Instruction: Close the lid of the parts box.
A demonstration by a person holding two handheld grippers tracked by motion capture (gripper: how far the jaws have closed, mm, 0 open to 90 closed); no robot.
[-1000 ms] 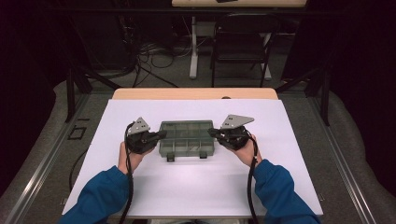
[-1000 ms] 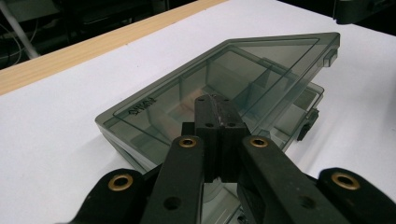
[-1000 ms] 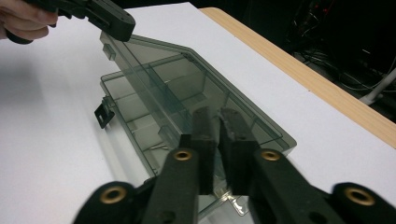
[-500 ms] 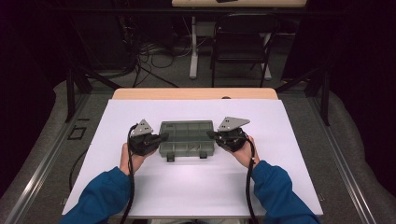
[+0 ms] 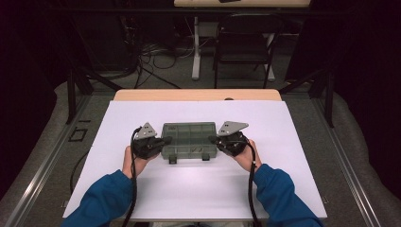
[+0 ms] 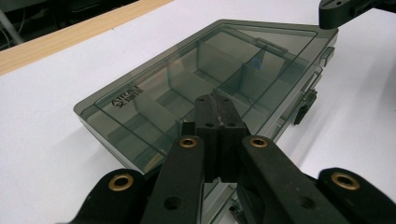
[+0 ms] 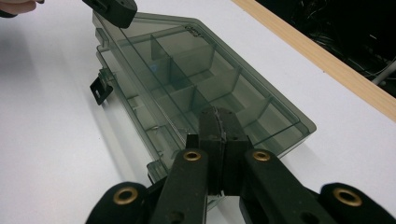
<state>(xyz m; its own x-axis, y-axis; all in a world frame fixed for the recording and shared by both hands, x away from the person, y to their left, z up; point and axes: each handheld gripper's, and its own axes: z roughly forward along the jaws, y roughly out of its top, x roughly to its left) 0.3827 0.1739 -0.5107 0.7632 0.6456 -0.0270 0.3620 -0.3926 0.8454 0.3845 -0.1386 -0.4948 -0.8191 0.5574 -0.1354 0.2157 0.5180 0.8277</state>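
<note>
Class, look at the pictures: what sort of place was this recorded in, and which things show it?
Probably a lab or recording studio, not a home: a white-covered table set among dark curtains, loose cables on the floor behind, and a person working a smoky plastic compartment box with hand-held grippers.

Just ahead of the black jaws with brass-coloured rivets lies a smoky grey see-through box with black latches – pale lettering at one corner of its lid – on a plain white sheet edged beyond it by light wood, the sleeves blue.
</note>
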